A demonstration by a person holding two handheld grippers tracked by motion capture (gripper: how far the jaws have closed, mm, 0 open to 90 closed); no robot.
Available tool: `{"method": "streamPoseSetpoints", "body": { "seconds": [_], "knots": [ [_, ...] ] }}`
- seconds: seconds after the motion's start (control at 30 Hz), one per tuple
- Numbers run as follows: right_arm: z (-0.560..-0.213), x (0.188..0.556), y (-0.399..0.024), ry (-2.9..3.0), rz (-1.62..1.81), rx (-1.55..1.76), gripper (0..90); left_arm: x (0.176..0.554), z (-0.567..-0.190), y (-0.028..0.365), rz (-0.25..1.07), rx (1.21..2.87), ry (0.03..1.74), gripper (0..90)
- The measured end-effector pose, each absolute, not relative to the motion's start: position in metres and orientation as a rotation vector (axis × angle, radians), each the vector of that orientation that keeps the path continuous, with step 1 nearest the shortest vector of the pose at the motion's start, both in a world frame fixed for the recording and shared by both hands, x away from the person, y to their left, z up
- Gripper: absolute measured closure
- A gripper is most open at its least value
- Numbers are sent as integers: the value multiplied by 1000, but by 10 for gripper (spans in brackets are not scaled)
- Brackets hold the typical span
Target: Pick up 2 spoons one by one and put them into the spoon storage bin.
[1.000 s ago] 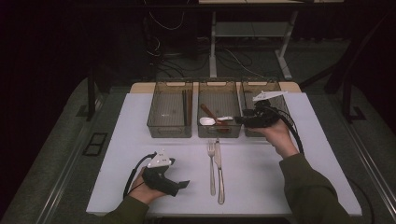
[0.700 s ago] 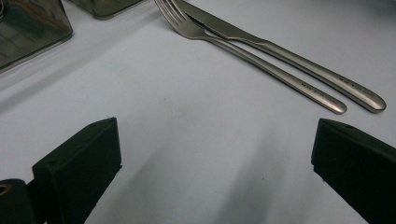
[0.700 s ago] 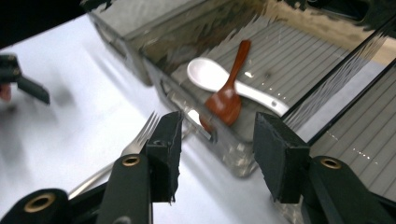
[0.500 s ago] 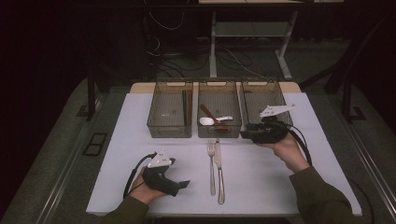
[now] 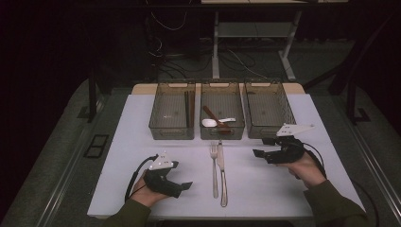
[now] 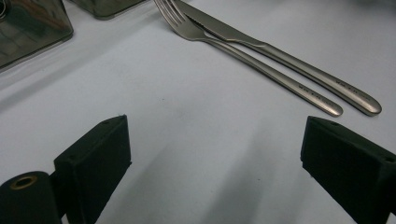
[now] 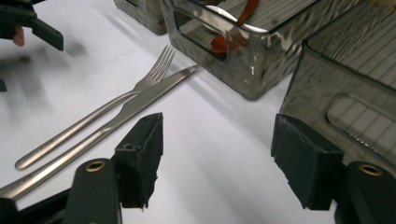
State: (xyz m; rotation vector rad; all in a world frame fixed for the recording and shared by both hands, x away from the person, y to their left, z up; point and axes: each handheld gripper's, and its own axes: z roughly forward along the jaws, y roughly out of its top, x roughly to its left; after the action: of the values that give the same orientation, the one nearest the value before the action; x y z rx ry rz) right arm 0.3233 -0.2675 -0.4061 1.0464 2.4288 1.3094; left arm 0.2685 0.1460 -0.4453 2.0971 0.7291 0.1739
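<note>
A steel fork [image 5: 213, 166] and knife [image 5: 221, 176] lie side by side on the white table, in front of the middle bin [image 5: 222, 132]. My left gripper [image 5: 183, 186] rests at the front left and points right toward the fork [image 6: 261, 70] and knife [image 6: 299, 65]. Its jaws have just been closing a little but stand open, with bare table between them [image 6: 215, 154]. My right gripper [image 5: 261, 147] hovers right of the cutlery and points left. Its jaws have just been opening and are open [image 7: 219, 149], with nothing between them.
Three clear bins stand in a row at the back. The left bin [image 5: 156, 126] holds dark sticks. In the middle bin lie a white spoon [image 5: 210, 122] and a brown spoon [image 5: 215, 117]. The right bin [image 5: 283, 125] is just beyond my right gripper.
My right gripper has drawn back from the right bin toward the table's front and sunk lower, and its jaws stand wider. The left hand has stayed put.
</note>
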Motion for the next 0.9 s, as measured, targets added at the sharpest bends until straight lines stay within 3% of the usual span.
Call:
{"method": "streamPoseSetpoints", "body": {
  "seconds": [0.5, 0.8, 0.9],
  "knots": [
    [-419, 295, -286, 2382, 1308, 1040, 286, 265, -440, 134, 161, 2092, 702, 187],
    [-426, 282, -300, 2349, 1316, 1058, 274, 265, -436, 118, 118, 2072, 674, 379],
    [-429, 280, -303, 2349, 1310, 1063, 269, 265, -435, 112, 105, 2078, 660, 481]
  ]
}}
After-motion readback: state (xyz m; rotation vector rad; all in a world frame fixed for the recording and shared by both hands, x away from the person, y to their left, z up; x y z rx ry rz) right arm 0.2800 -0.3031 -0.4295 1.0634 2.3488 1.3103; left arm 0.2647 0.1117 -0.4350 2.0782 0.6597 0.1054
